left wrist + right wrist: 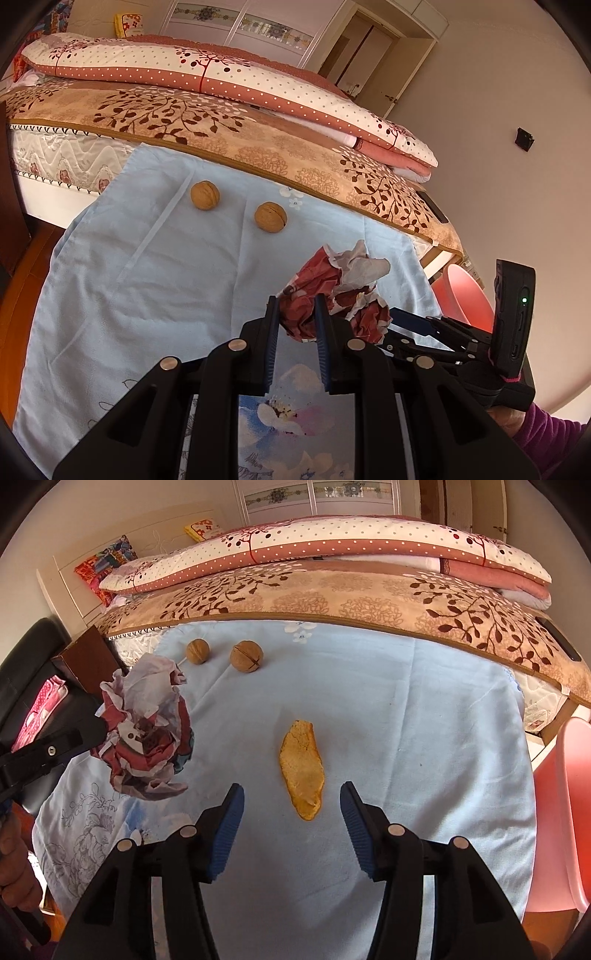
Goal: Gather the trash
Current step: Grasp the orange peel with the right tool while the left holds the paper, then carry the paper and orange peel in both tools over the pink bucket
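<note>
My left gripper (295, 310) is shut on a crumpled red and white paper ball (340, 291) and holds it above the light blue cloth (147, 277). The ball also shows at the left of the right wrist view (147, 727), lifted off the cloth. My right gripper (291, 801) is open, its blue pads (229, 830) on either side of an orange peel (301, 768) that lies flat on the cloth (406, 738). Two walnuts (205, 195) (270, 216) sit at the far edge of the cloth; they also show in the right wrist view (198, 651) (246, 656).
A bed with a brown leaf-pattern cover (332, 594) and folded dotted quilt (295, 542) stands behind the cloth. A pink chair (561, 812) stands at the right, also in the left wrist view (461, 295). A dark phone (561, 638) lies on the bed's right edge.
</note>
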